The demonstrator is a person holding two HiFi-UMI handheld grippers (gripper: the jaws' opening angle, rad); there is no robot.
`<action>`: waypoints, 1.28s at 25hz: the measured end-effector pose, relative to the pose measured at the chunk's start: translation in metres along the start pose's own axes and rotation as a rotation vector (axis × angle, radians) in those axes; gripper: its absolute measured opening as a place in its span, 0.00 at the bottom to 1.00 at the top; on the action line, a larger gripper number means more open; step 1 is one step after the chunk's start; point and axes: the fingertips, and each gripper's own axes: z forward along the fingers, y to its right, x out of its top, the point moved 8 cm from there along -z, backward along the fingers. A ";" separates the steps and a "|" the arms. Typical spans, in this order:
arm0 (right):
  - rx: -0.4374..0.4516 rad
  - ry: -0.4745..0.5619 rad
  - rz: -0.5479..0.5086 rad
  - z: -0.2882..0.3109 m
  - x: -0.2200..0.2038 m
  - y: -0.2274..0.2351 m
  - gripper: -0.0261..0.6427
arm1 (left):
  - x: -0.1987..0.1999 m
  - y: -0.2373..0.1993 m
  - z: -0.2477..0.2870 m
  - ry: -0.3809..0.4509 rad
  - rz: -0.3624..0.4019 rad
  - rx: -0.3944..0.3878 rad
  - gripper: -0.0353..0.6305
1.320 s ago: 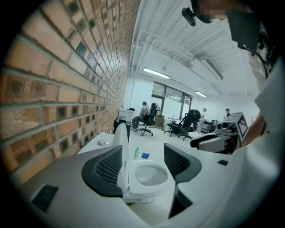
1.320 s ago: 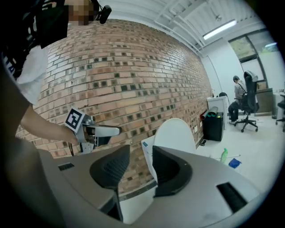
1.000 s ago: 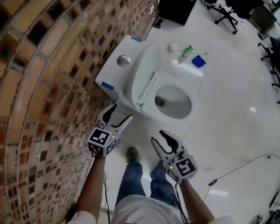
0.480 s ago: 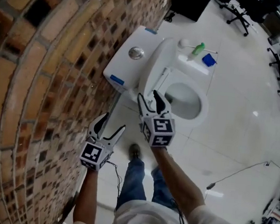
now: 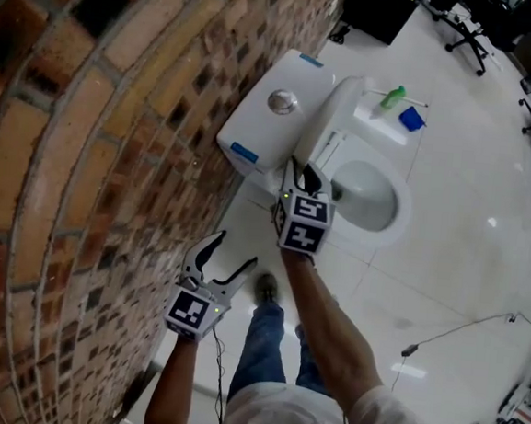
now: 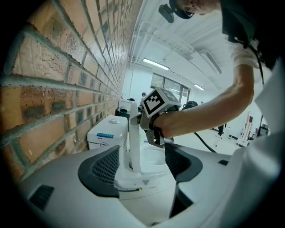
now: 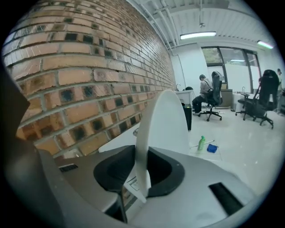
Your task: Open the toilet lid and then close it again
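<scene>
The white toilet lid (image 5: 337,111) stands upright against the tank (image 5: 272,117), above the open bowl (image 5: 369,195). My right gripper (image 5: 301,174) reaches to the lid's near side edge. Its jaws have just been closing, and in the right gripper view the thin lid (image 7: 167,120) sits between the pads (image 7: 116,171), which press on it. My left gripper (image 5: 228,249) hangs lower, close to the brick wall, open with nothing between its fingers. In the left gripper view the lid (image 6: 133,142) shows ahead, with the right gripper (image 6: 153,116) on it.
A brick wall (image 5: 114,147) runs along the left, right behind the tank. A green bottle (image 5: 392,97) and a blue object (image 5: 409,118) lie on the floor beyond the toilet. Office chairs (image 5: 466,30) stand farther off. A cable (image 5: 459,325) crosses the floor at right.
My right gripper rose from near the floor to the lid's side edge and narrowed its jaws around it. The left gripper drifted back and lower along the wall.
</scene>
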 end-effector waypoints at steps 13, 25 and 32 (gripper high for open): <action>0.159 0.140 0.402 -0.096 -0.065 0.145 0.18 | 0.031 0.036 0.031 0.071 0.043 -0.137 0.51; 0.089 0.283 1.063 -0.115 -0.229 0.292 0.28 | 0.012 0.079 0.077 0.011 0.068 -0.244 0.51; 0.058 0.286 1.202 -0.091 -0.289 0.327 0.34 | 0.008 0.097 0.098 -0.011 0.082 -0.278 0.51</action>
